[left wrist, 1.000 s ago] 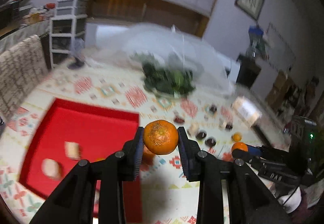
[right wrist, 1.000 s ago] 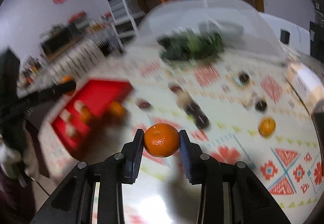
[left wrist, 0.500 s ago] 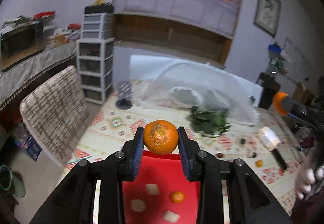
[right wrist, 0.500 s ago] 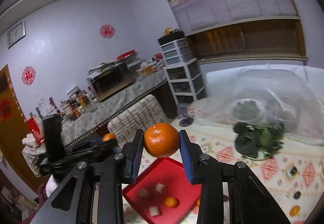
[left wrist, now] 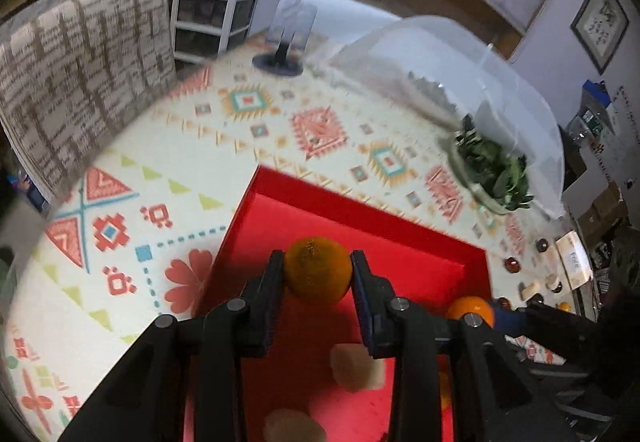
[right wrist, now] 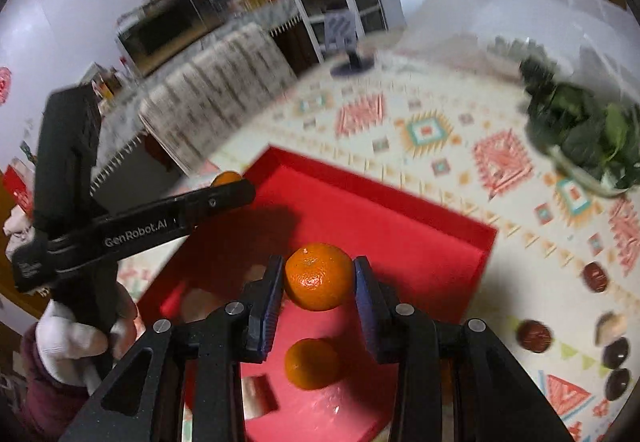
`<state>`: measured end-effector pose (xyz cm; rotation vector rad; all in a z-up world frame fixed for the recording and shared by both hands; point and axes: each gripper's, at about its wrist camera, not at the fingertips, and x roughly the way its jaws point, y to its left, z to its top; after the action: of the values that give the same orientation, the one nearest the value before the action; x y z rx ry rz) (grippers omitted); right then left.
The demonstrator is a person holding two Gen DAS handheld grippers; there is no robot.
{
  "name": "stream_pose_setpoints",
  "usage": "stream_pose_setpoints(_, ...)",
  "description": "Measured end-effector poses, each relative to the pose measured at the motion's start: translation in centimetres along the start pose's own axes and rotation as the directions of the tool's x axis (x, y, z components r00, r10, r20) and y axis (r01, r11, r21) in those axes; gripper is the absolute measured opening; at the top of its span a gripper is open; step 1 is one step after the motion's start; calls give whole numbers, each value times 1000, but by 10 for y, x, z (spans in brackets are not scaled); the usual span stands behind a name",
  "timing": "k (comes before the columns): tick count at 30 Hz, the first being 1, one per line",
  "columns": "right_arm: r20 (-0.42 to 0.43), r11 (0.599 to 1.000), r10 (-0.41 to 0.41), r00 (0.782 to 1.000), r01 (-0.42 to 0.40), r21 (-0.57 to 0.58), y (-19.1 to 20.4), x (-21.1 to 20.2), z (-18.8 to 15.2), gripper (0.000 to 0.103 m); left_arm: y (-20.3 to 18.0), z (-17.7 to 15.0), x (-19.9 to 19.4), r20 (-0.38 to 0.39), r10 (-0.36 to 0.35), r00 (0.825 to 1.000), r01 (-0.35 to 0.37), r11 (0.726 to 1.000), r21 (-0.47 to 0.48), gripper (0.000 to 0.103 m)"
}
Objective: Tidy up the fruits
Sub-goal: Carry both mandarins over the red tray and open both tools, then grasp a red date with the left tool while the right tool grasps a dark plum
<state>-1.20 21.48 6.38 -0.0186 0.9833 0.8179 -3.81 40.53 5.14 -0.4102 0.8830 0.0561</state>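
over the red tray (left wrist: pixel 360 218) both of your grippers now point down at it, where half a second ago they faced the room and the far wall. your left gripper (left wrist: pixel 318 276) has its fingers clamped on a dull, pitted mandarin (left wrist: pixel 318 274), hanging above the tray's far half. your right gripper (right wrist: pixel 319 278) grips a brighter, glossy orange (right wrist: pixel 319 276) the same way, with a third loose mandarin (right wrist: pixel 312 364) lying on the tray floor at 6 o'clock of it. pale, rounded blocks (left wrist: pixel 356 366) sit on the smooth red floor near you. the tray is shallow and square-cornered, resting on a surface (left wrist: pixel 240 122) covered in a patterned cloth. at 2 o'clock a bowl of dark leafy greens (left wrist: pixel 494 172) stands beside a clear mesh dome (left wrist: pixel 460 62).
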Motion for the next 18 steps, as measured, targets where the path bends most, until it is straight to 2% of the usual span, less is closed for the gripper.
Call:
stream_pose_setpoints(8,-50,1000,-8,999,8,3,-7,29,-6,39,3,-3,13,-28,23,999,-24,999,-25,32)
stream_pose_setpoints(11,-48,1000,-6,999,7,15,-9,29,-7,40,5,-1,7,-15,15,1000,-16,999,-48,40)
stream_pose_setpoints(13,-40,1000,-4,999,5,22,-10,25,-6,46,6,0,0,-4,5,1000,-6,998,-61,48)
stream_pose_setpoints(14,-34,1000,-4,999,4,24,-9,21,-6,49,6,0,-4,0,0,1000,0,998,-67,48)
stream_pose_setpoints(17,-3,1000,-10,1000,10,24,-9,6,-5,49,2,-2,-24,28,-25,999,28,996,-81,49)
stream_pose_setpoints(18,13,1000,-10,1000,10,29,-10,-3,-6,49,0,-2,-32,39,-34,999,38,996,-83,53)
